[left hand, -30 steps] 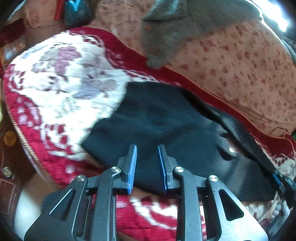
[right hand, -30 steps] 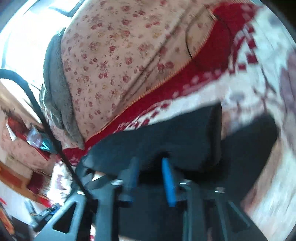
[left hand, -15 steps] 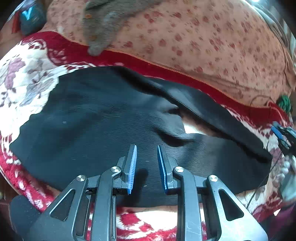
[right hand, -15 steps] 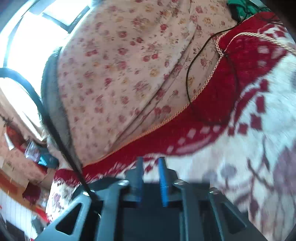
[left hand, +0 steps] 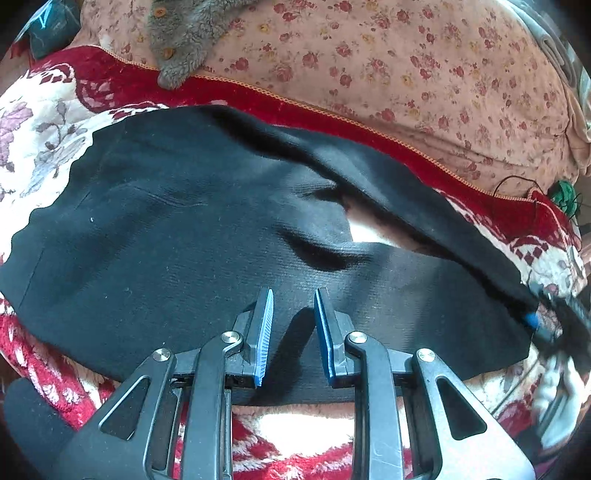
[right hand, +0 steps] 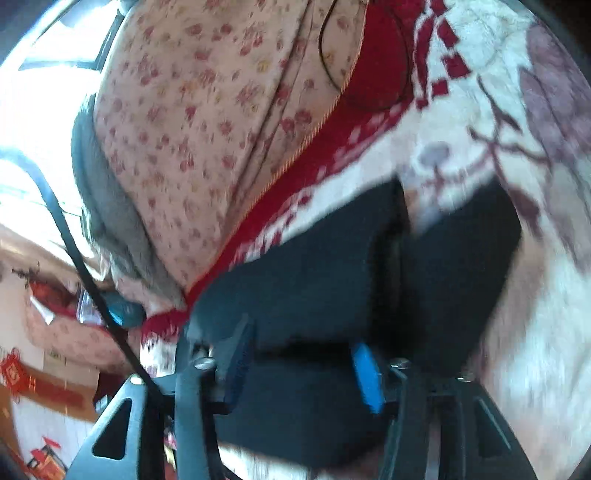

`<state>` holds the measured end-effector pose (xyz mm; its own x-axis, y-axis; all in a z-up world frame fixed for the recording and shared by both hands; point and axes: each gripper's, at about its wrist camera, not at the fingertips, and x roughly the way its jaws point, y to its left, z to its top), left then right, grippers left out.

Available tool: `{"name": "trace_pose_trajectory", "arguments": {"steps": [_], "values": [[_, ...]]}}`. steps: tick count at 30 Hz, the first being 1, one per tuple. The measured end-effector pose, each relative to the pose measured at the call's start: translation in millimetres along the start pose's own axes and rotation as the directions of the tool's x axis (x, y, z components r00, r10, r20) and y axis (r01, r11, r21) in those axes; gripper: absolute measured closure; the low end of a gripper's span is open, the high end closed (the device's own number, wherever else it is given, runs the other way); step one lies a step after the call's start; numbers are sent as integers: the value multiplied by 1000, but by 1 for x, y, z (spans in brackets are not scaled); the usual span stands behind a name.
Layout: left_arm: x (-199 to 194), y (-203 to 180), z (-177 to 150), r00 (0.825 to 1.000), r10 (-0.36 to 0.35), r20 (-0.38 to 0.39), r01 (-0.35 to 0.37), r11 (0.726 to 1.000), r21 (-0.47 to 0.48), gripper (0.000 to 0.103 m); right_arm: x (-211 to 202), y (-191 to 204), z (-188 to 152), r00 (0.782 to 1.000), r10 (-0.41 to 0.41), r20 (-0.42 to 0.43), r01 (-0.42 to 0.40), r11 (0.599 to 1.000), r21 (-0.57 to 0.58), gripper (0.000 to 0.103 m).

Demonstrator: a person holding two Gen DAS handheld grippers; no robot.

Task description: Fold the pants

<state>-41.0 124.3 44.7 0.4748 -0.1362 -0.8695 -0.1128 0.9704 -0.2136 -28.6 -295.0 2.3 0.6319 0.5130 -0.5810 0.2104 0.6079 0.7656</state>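
A: Quick pass. Black pants (left hand: 207,236) lie spread across the red-and-white floral blanket (left hand: 48,122), legs running off to the right, pink flowered quilt (left hand: 406,74) behind.

B: Tongs?

A: Left gripper (left hand: 293,306) hovers above the near edge of the pants, jaws at a narrow gap, nothing between them. Right gripper (right hand: 301,354) is at the leg ends; its jaws are closing, with black cloth in the gap (blurry, so whether the pads press on it I cannot tell).

B: Risks?

A: Judgement only: the two legs are split, with blanket showing between them, so a fold now could come out skewed. The right could pinch one layer only, or catch blanket pile along with the hem. There is a crease near the crotch that may get folded in.

B: Anything hidden?

A: Plenty. The right wrist view is motion-smeared, so hem edges are unreadable. In the left wrist view the right gripper is just a blue tip at the far right rim. The waistband side blurs into the lens edge. The grey fuzzy thing (left hand: 184,33) on the quilt is cut off at the top (a garment, maybe).
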Motion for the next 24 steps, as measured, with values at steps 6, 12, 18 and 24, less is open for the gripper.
{"name": "trace_pose_trajectory", "arguments": {"steps": [6,12,18,24], "values": [[0,1,-2,1000,8,-6,-8,1000,-7,82,16,23,52,990,-45,133,70,980,-185,96],[0,-12,-3,1000,-22,-8,22,1000,-2,82,34,6,91,977,-177,117,195,969,-155,90],[3,-34,-13,997,-69,-29,71,995,69,81,-22,-1,45,978,-183,95,196,968,-156,67],[7,-44,-20,994,-96,-55,100,992,71,81,-68,-22,-26,996,-83,12,84,993,-81,64]]}}
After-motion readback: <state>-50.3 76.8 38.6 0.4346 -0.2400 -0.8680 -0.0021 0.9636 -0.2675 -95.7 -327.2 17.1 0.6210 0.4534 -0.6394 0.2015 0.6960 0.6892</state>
